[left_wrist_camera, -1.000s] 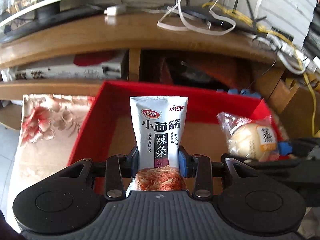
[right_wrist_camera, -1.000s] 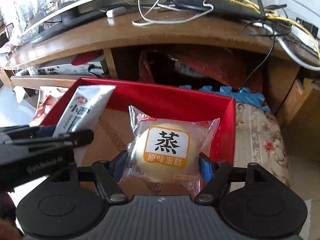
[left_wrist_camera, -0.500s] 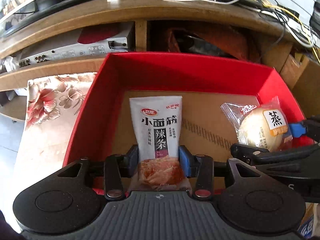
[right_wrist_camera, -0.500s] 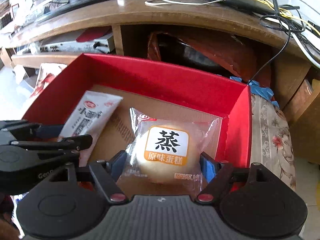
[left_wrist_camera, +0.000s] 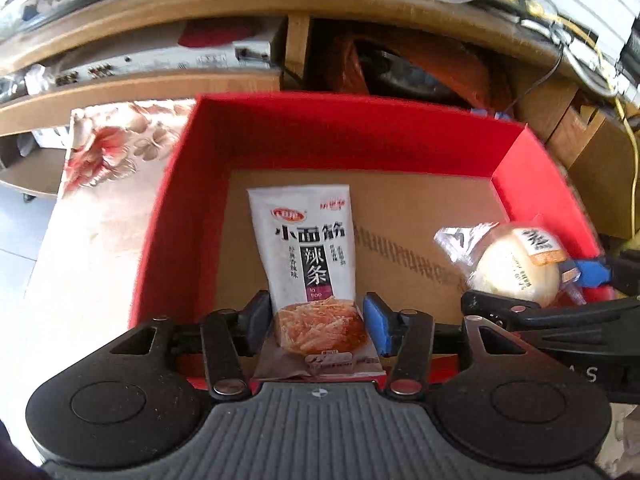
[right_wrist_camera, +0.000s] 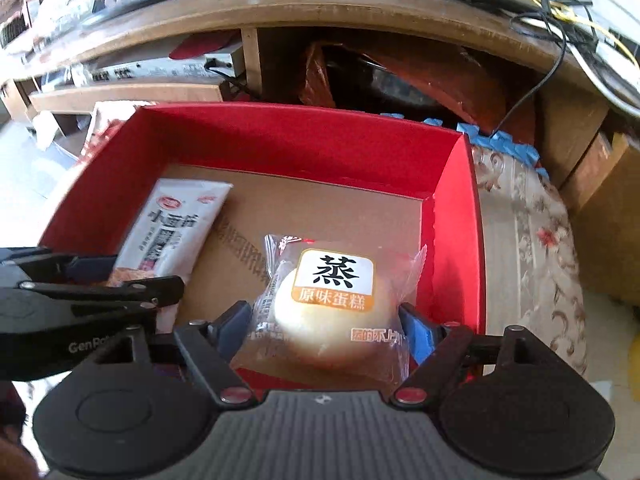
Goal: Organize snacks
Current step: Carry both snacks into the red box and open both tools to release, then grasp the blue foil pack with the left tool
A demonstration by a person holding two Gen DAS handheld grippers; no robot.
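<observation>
A white spicy-strip packet (left_wrist_camera: 306,248) lies flat on the cardboard floor of the red box (left_wrist_camera: 340,136), towards its left side. My left gripper (left_wrist_camera: 316,316) straddles the packet's lower end; its jaws are opening and the blue pads (left_wrist_camera: 376,320) stand just off the packet's edges. A wrapped round steamed cake (right_wrist_camera: 332,308) rests on the right of the box (right_wrist_camera: 300,140) floor. My right gripper (right_wrist_camera: 324,320) is around it, jaws opening, with only loose wrapper near the pads (right_wrist_camera: 414,330). The cake (left_wrist_camera: 516,268) also shows in the left wrist view.
A wooden media desk (right_wrist_camera: 360,12) with tangled cables (right_wrist_camera: 560,12) stands behind the box, an orange bag (right_wrist_camera: 420,76) underneath it. A floral cloth (left_wrist_camera: 112,148) covers the surface under and beside the box. Cardboard cartons (right_wrist_camera: 608,184) stand at right.
Both grippers came forward and tipped down over the red box. The packet and the cake went from held upright to lying on the box floor, and both jaws widened.
</observation>
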